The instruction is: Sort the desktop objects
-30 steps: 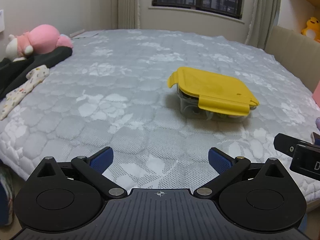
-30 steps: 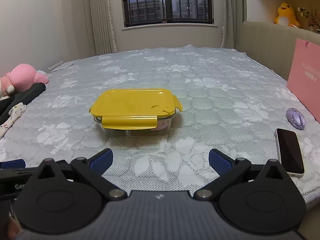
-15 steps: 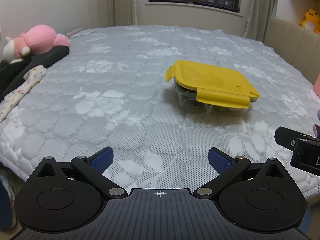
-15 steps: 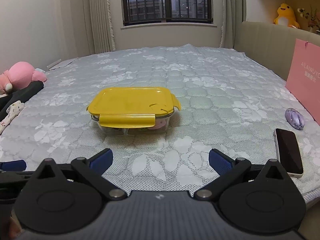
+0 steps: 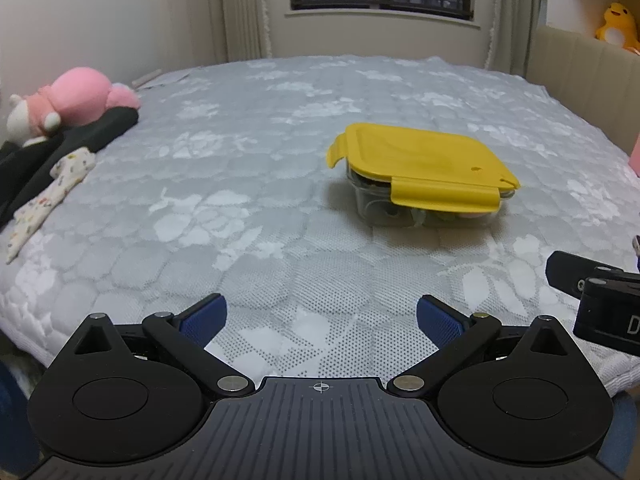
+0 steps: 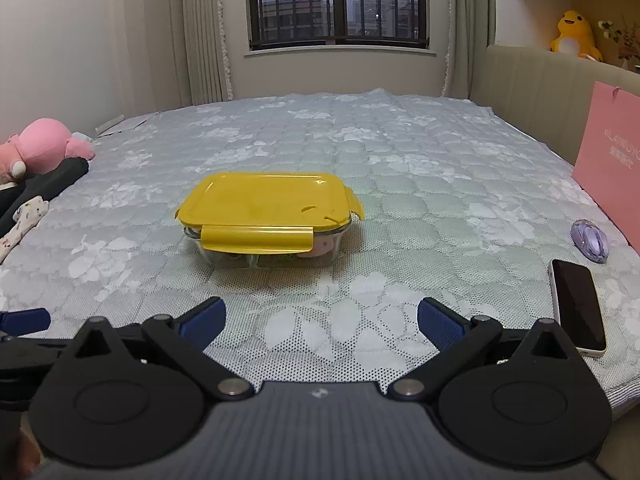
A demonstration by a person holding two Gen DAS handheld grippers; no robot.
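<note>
A clear glass box with a yellow lid [image 5: 424,168] [image 6: 266,208] rests on the grey quilted bed, its lid on and small items dimly visible inside. My left gripper [image 5: 322,316] is open near the bed's front edge, well short of the box, which lies ahead and to its right. My right gripper [image 6: 322,316] is open too, with the box ahead and slightly left. A white phone [image 6: 578,306] lies face up at the right, and a lilac mouse [image 6: 590,238] sits just beyond it. Nothing is between either pair of fingers.
A pink plush toy [image 5: 76,98] [image 6: 44,146], dark clothing [image 5: 60,148] and a patterned cloth [image 5: 48,196] lie at the bed's left edge. A pink paper bag [image 6: 610,164] stands at the right by the beige headboard [image 6: 536,80]. The other gripper's body [image 5: 600,300] shows at right.
Both grippers have moved a little closer to the box and tilted slightly, so the box sits larger in view. Both stay open; nothing on the bed has moved.
</note>
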